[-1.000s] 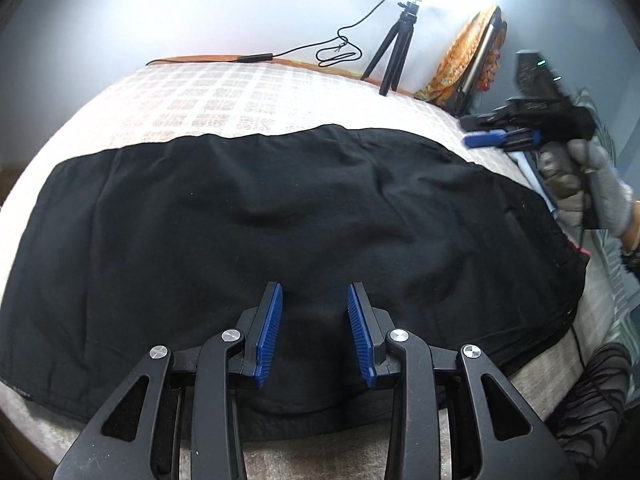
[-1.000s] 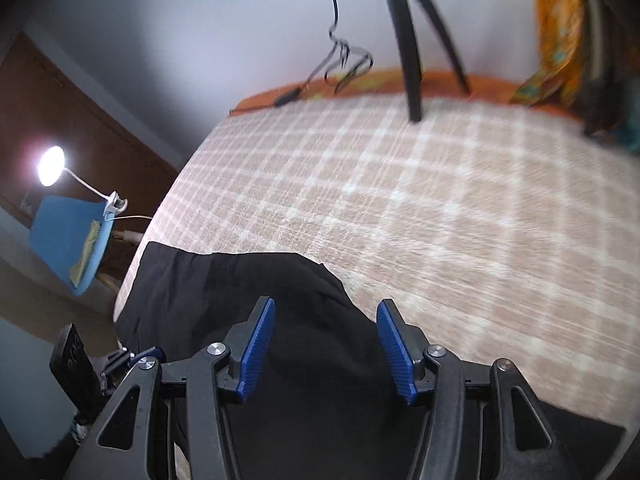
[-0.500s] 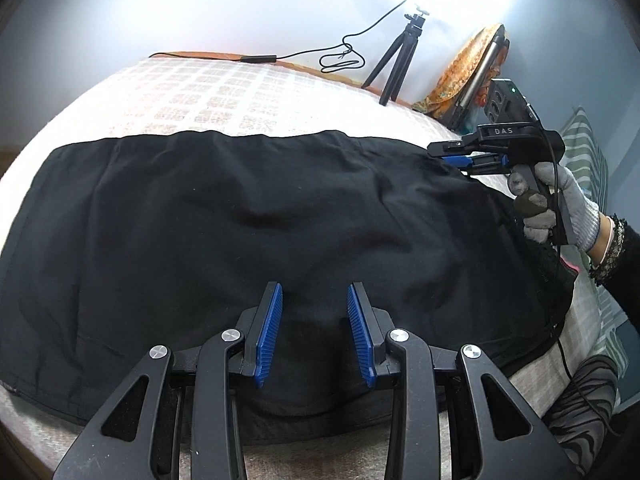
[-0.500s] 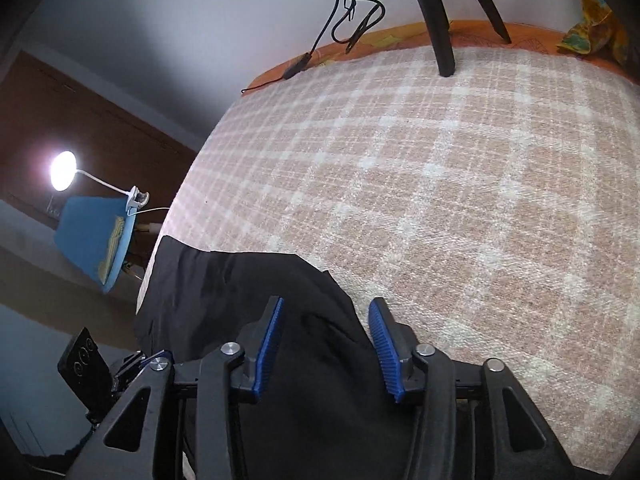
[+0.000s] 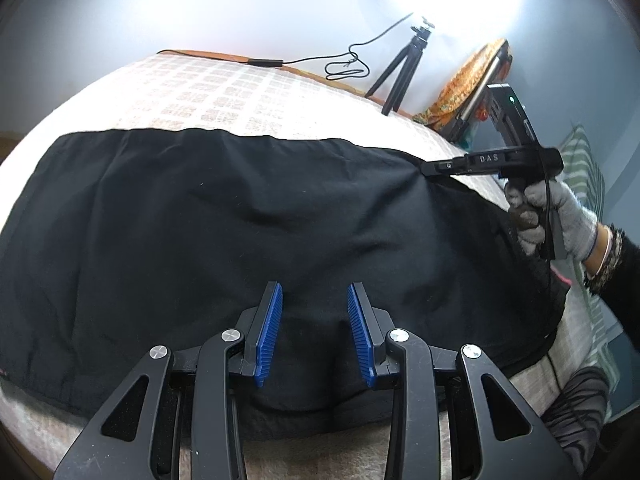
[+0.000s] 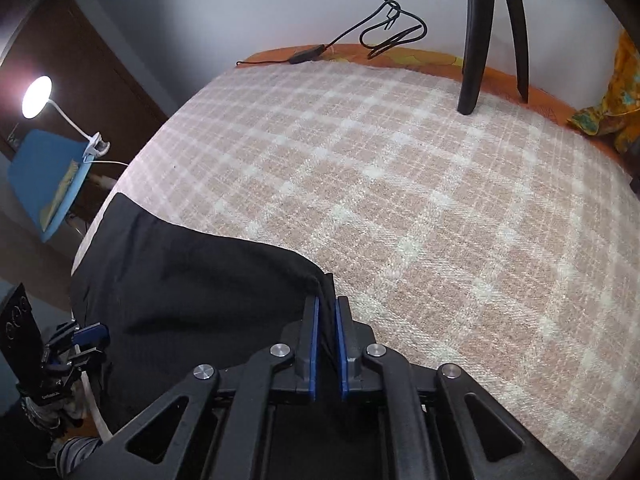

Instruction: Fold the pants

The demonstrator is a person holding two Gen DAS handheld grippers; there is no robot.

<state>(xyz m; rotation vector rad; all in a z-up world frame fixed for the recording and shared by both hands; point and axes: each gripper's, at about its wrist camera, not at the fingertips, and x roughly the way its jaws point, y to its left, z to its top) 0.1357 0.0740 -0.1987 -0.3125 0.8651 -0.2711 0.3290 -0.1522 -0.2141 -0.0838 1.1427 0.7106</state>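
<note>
We see the bed (image 6: 420,208) under its checked cover, with the black pants (image 5: 248,232) spread flat across its near side. Our right gripper (image 6: 325,330) pinches the far edge of the pants, while our left gripper (image 5: 314,332) hovers spread over their near edge

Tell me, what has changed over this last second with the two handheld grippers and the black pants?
The right gripper came down to the far edge of the black pants and its fingers, wide apart a second ago, closed on a pinch of that edge. The left gripper stayed open over the near edge, gripping nothing. The pants stayed spread flat on the checked bedspread.
</note>
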